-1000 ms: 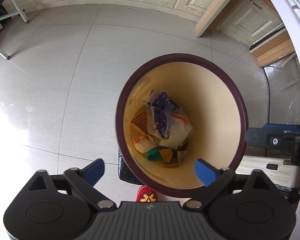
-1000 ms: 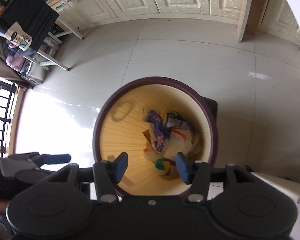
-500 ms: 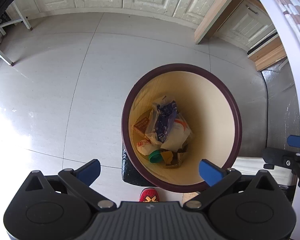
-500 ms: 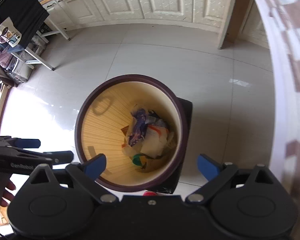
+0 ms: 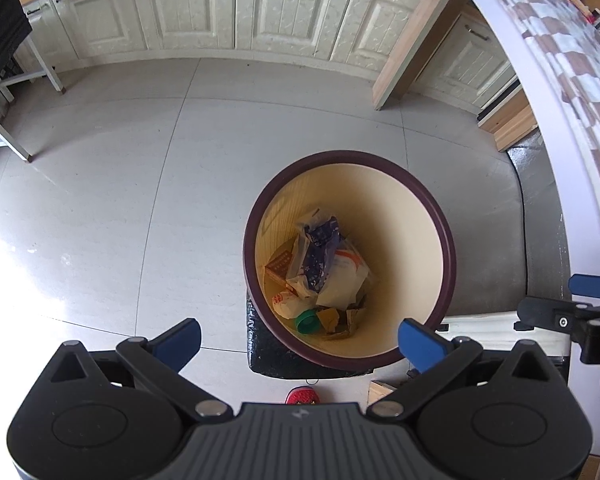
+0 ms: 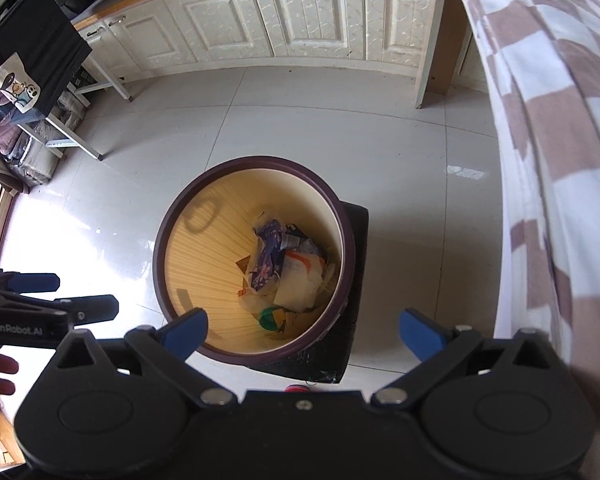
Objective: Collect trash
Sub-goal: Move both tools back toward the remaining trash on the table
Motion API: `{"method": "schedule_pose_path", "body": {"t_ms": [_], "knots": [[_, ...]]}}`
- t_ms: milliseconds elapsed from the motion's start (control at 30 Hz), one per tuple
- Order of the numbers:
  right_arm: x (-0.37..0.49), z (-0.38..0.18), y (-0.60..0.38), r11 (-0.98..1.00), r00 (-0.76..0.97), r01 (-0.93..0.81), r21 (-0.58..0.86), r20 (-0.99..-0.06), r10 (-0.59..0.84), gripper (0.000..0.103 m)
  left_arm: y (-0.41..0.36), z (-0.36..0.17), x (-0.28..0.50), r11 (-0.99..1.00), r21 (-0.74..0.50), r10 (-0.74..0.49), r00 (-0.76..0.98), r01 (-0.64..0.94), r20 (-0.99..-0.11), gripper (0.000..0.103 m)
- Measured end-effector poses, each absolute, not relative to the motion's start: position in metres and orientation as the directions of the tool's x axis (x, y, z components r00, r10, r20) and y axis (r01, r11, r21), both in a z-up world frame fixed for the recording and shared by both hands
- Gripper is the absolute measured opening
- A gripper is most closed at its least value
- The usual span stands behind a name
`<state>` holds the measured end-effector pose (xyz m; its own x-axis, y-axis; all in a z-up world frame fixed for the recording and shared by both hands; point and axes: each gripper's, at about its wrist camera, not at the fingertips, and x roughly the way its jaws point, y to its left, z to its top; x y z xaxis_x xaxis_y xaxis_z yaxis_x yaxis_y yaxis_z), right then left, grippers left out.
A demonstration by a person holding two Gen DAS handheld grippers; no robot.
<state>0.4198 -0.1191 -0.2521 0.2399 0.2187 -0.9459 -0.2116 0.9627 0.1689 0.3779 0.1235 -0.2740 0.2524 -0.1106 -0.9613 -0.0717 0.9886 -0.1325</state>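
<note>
The trash (image 5: 324, 276) lay at the bottom of the bin (image 5: 444, 240), which stood on the tiled floor (image 5: 140, 200) near the checkered cloth (image 6: 548, 120) at right. It looked light, soft and crinkly: wrappers and bags likely yield under pressure, so a pinch on a bunched fold (not a flat face) would hold best. A purple wrapper, white bags and a green cap were visible. The left gripper (image 5: 298, 338) and right gripper (image 6: 302, 332) both stood wide apart, holding nothing; the right had just been opening.

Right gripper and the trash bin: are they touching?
Apart. The right wrist view shows the right gripper open and empty, above the bin, with clear space between.
</note>
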Motion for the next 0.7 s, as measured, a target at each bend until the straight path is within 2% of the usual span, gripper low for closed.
{"method": "schedule_pose_path", "body": {"t_ms": [367,700], "knots": [[0.396,-0.226,-0.118,0.96,0.297,-0.224,0.165,-0.927,0.228,0.103,0.127,-0.237,0.351,0.99,-0.123,-0.095,0.334,-0.065,-0.938,0.103],[0.368,-0.161,-0.123,0.956,0.414,-0.245,0.164,-0.874,0.256,0.103,0.126,-0.173,0.329,0.991,-0.117,-0.071,0.486,-0.065,-0.871,0.103]]}}
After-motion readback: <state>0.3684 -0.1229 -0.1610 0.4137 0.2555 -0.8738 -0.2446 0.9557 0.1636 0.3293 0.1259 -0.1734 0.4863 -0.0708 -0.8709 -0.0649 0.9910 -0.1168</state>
